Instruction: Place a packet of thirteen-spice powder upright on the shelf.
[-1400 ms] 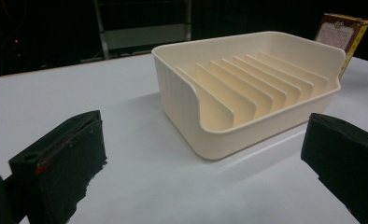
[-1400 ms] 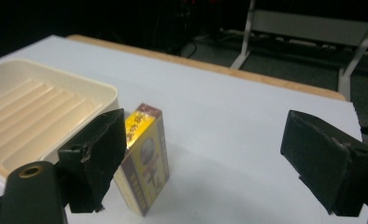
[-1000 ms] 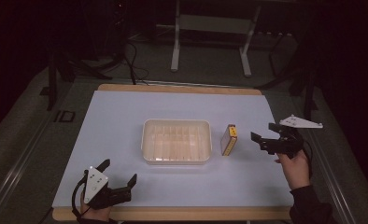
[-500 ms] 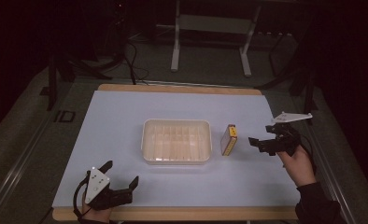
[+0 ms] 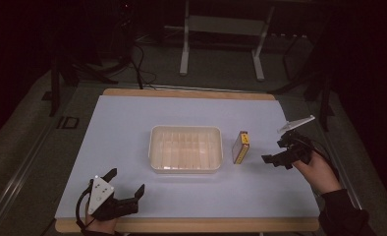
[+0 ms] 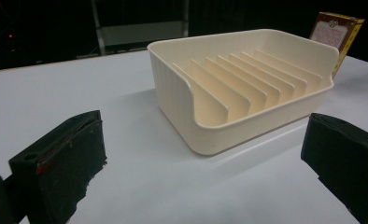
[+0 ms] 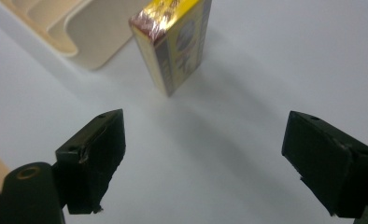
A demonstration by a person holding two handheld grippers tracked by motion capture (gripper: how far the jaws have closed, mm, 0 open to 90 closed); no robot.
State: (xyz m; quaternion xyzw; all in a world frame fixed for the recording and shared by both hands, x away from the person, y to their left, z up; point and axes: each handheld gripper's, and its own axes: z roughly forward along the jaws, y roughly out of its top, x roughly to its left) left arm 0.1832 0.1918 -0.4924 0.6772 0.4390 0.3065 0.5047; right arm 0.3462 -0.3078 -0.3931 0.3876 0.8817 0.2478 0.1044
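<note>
The right gripper (image 5: pixel 275 153), held in a hand (image 5: pixel 318 169) right of the cream slotted tray (image 5: pixel 185 167), points at the small yellow box (image 5: pixel 241 147) standing just beside the tray's right wall, jaws wide apart and empty. The left gripper (image 5: pixel 127 189) sits near the table's (image 5: pixel 123 123) front edge, left of and nearer than the tray, jaws likewise spread, touching nothing.

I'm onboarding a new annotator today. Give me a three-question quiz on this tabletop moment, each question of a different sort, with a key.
1. True or false: the yellow box stands on edge just outside the cream tray.
2. Which tongs are nearer the box? A) left tongs B) right tongs
3. Fill in: the tray's inside is split by a row of upright ____.

Key: 1 true; 2 B; 3 dividers, with nothing between them. Both tongs are open and hold nothing.
</note>
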